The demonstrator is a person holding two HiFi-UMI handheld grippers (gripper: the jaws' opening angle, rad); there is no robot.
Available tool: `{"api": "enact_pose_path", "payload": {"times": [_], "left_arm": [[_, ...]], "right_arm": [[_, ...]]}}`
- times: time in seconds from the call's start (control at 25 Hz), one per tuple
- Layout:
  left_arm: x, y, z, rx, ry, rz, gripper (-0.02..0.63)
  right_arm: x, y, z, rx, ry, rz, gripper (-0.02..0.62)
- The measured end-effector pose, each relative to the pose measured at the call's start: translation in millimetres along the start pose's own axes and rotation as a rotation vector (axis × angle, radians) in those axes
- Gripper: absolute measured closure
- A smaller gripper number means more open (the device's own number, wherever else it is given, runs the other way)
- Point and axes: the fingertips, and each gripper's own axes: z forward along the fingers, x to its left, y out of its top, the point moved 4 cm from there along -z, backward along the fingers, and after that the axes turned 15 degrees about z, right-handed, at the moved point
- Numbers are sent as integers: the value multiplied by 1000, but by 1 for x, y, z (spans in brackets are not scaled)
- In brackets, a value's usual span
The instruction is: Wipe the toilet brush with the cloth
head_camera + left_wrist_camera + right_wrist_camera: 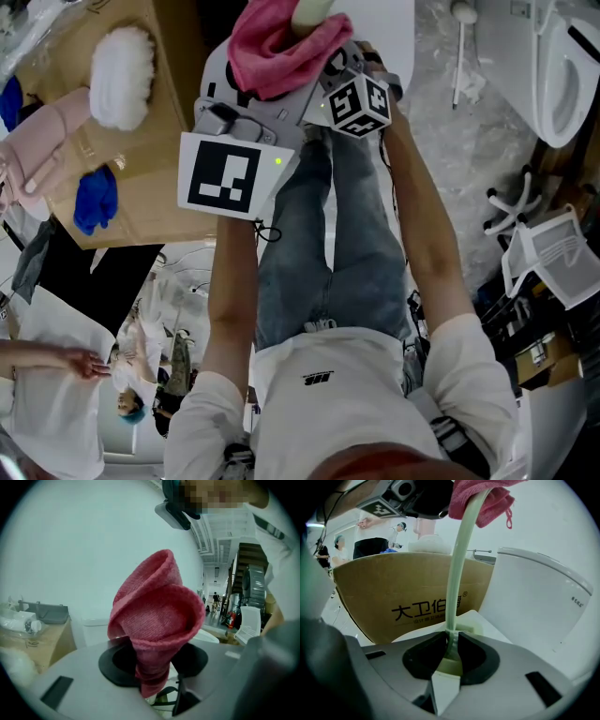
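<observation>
My left gripper [152, 663] is shut on a pink cloth [157, 613], which stands up from the jaws in a folded cone. My right gripper [451, 644] is shut on the pale green handle of the toilet brush [457, 573]. The handle rises from the jaws, and its upper end goes into the pink cloth [483, 498] held by the left gripper. In the head view the cloth [277, 47] bunches round the handle [314, 11] at the top edge, above both grippers. The brush head is out of sight.
A cardboard box [412, 597] with printed characters stands beyond the handle, and a white toilet [539, 602] is to its right. In the head view the box [141, 122] carries a white fluffy duster [122, 75] and a blue cloth [96, 199]. A white basket [558, 253] sits at the right.
</observation>
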Motion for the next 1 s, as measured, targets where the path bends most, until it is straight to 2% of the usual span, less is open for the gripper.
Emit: {"api": "enact_pose_path", "payload": {"times": [0.24, 0.36, 0.72, 1.0], "left_arm": [[0, 3, 6, -2, -12, 25, 420], [-4, -9, 8, 39, -20, 44, 427], [-14, -51, 16, 82, -18, 22, 470], [-21, -83, 26, 125, -34, 15, 480]], "right_arm": [[1, 0, 0, 1, -2, 2, 518], [1, 0, 0, -1, -2, 2, 518], [0, -1, 0, -14, -2, 3, 518], [0, 0, 0, -20, -3, 4, 518]]}}
